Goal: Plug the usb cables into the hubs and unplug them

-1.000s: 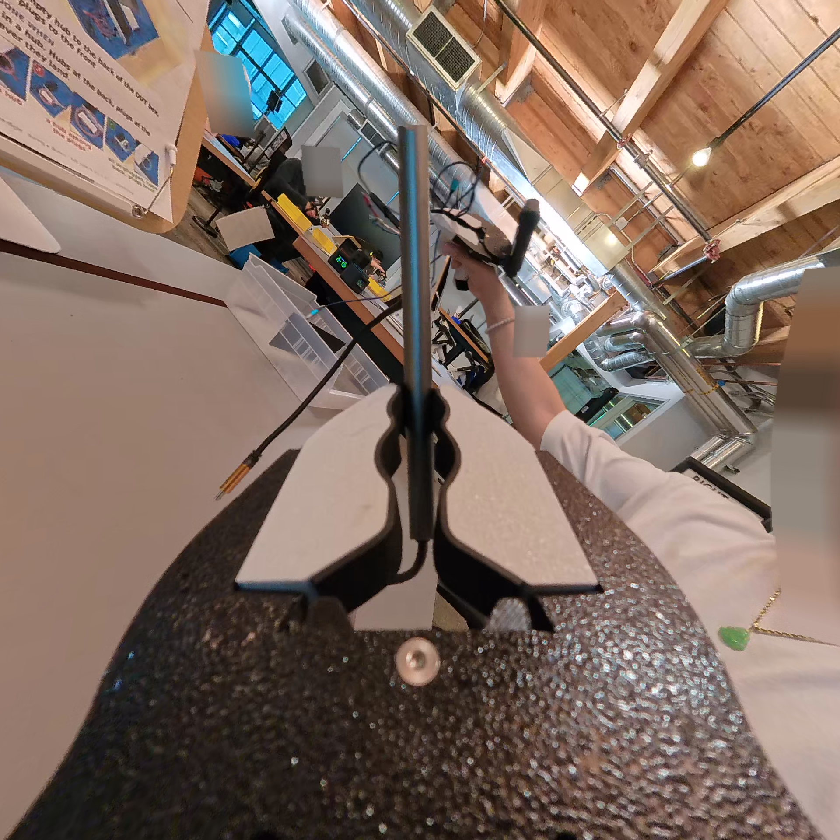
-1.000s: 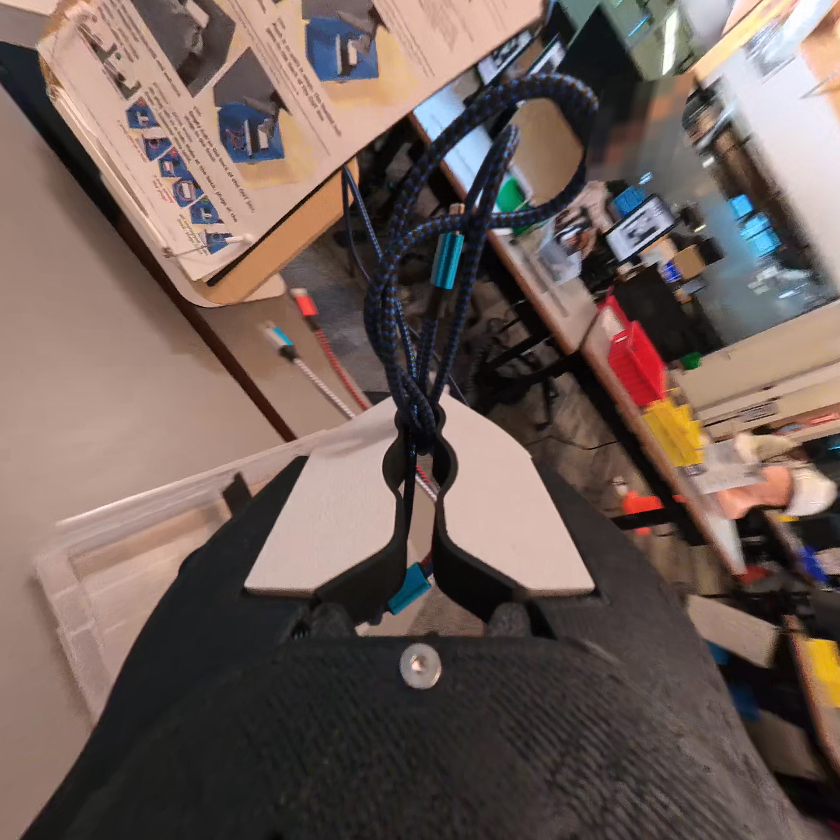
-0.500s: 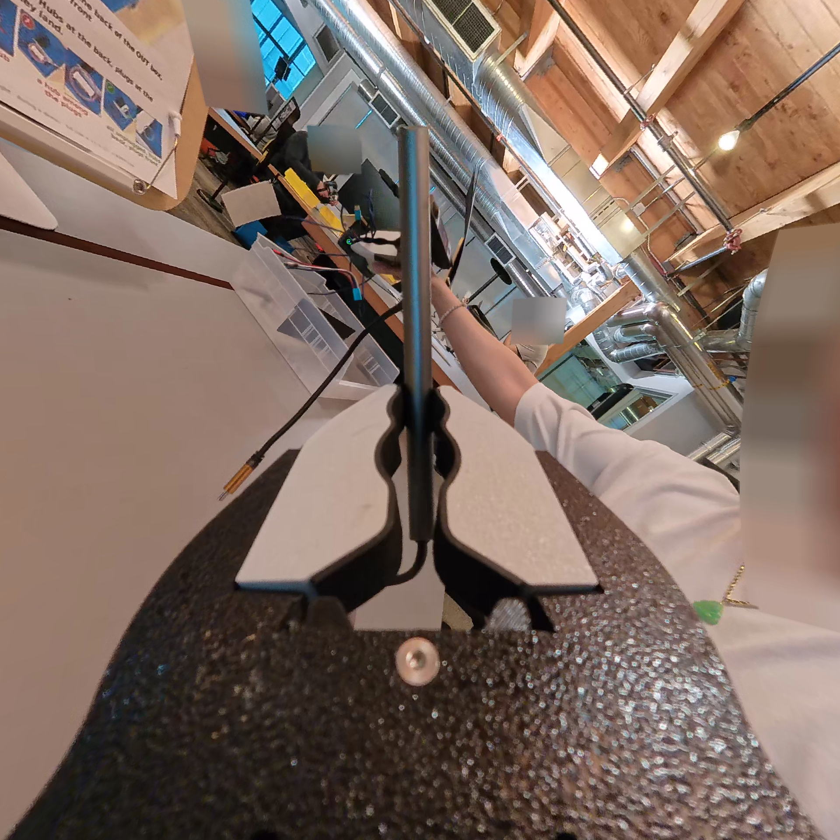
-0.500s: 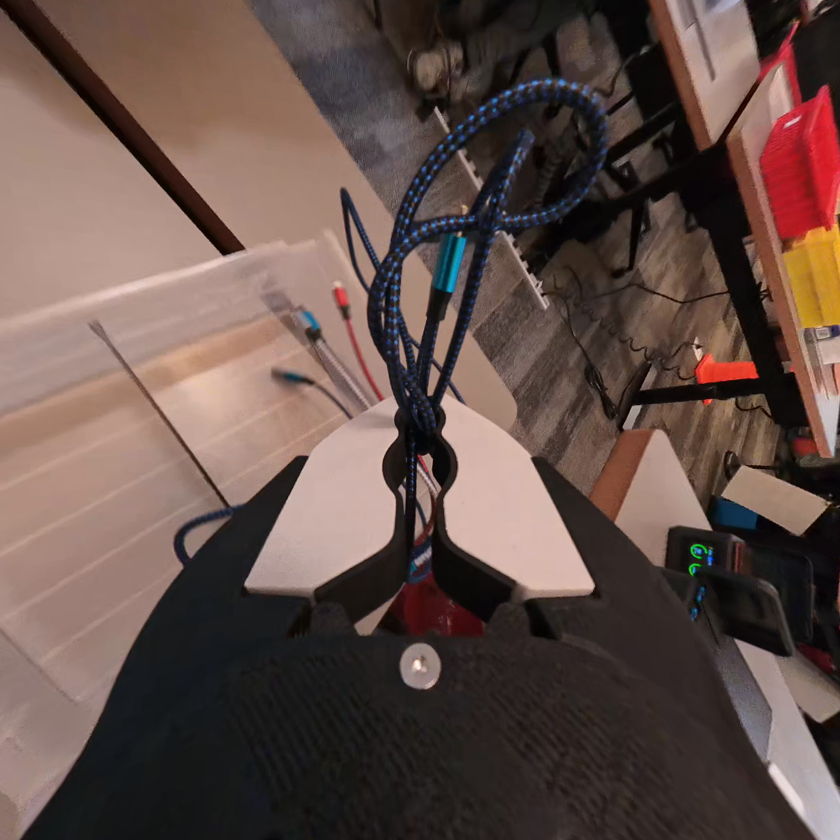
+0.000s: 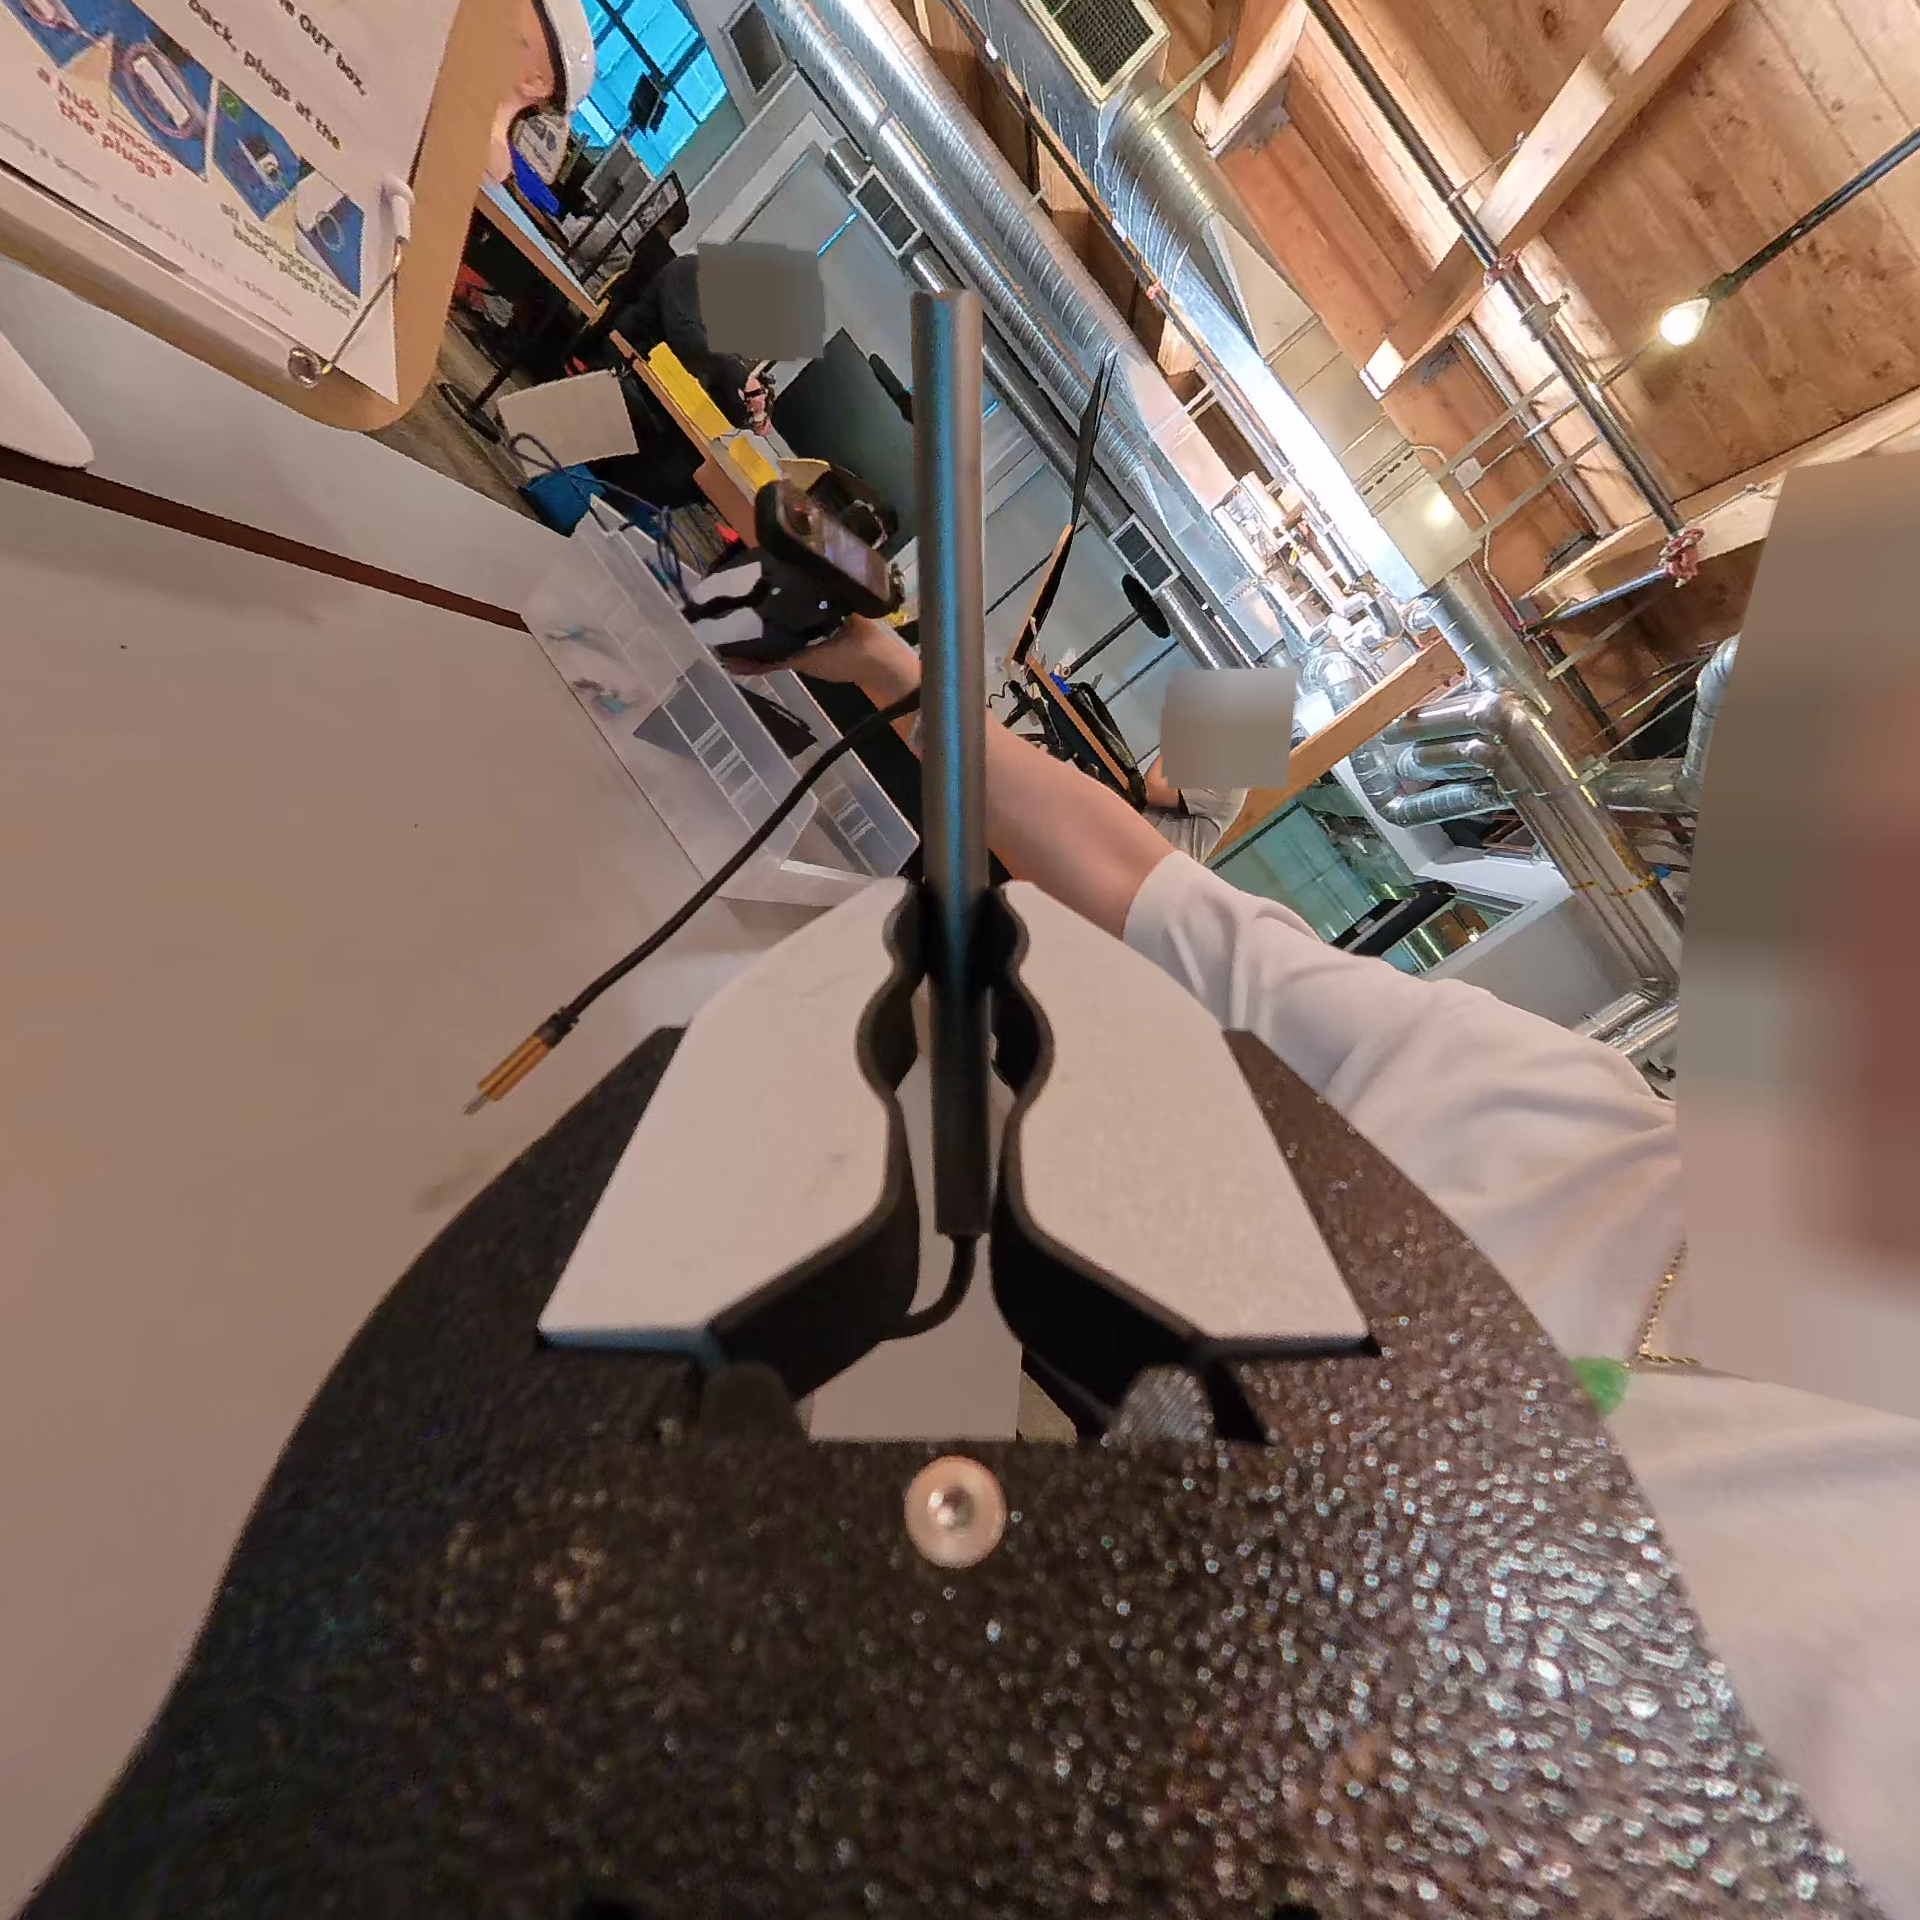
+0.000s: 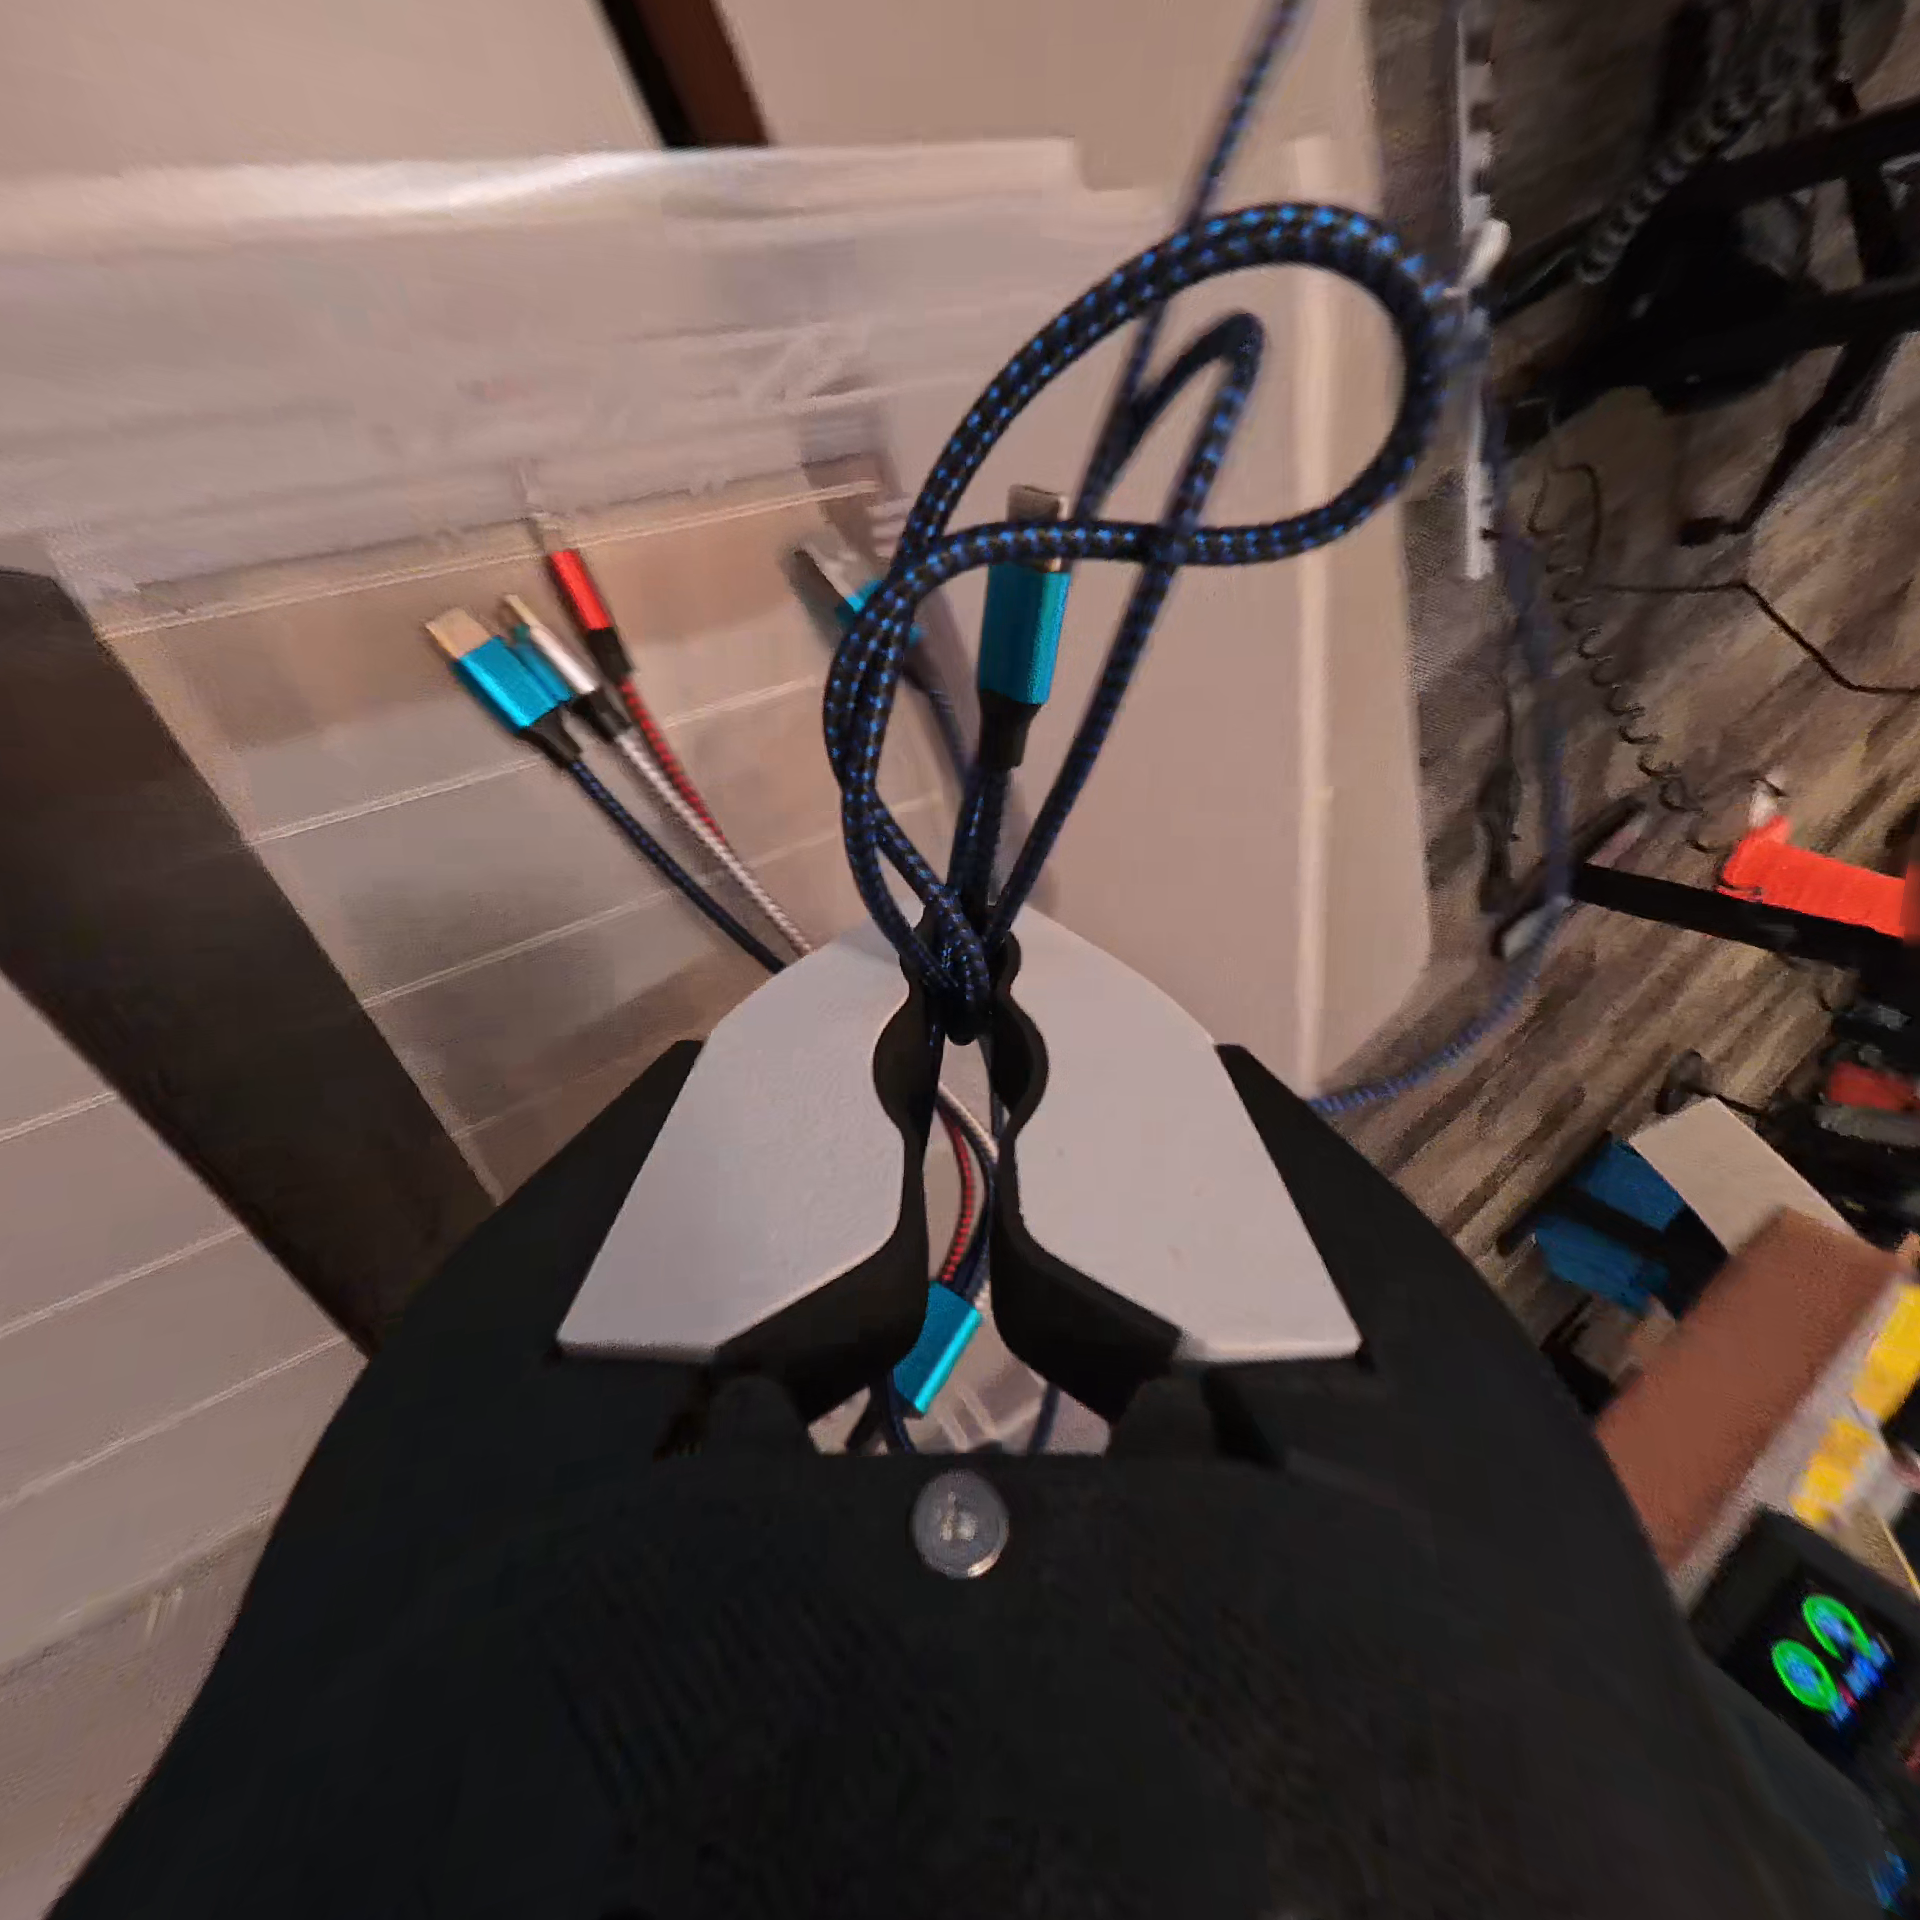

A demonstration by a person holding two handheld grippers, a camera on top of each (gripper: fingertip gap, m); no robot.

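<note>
Left gripper [image 5: 948, 925] clamped on a slim dark grey hub [image 5: 943, 665], held edge-on and upright between the pads; ports not visible. Its black lead [image 5: 727, 883] trails left, ending in a gold plug [image 5: 514, 1065] above the pale table [image 5: 260, 831]. Right gripper [image 6: 961, 977] closed on a bunch of blue-black braided USB cable [image 6: 1164, 540] — loops stand forward, one teal plug [image 6: 1023, 634] among them. Below: clear plastic bin [image 6: 416, 364], blurred, holding teal, silver and red plugs [image 6: 540, 665]. Cable tails hidden behind the fingers.
</note>
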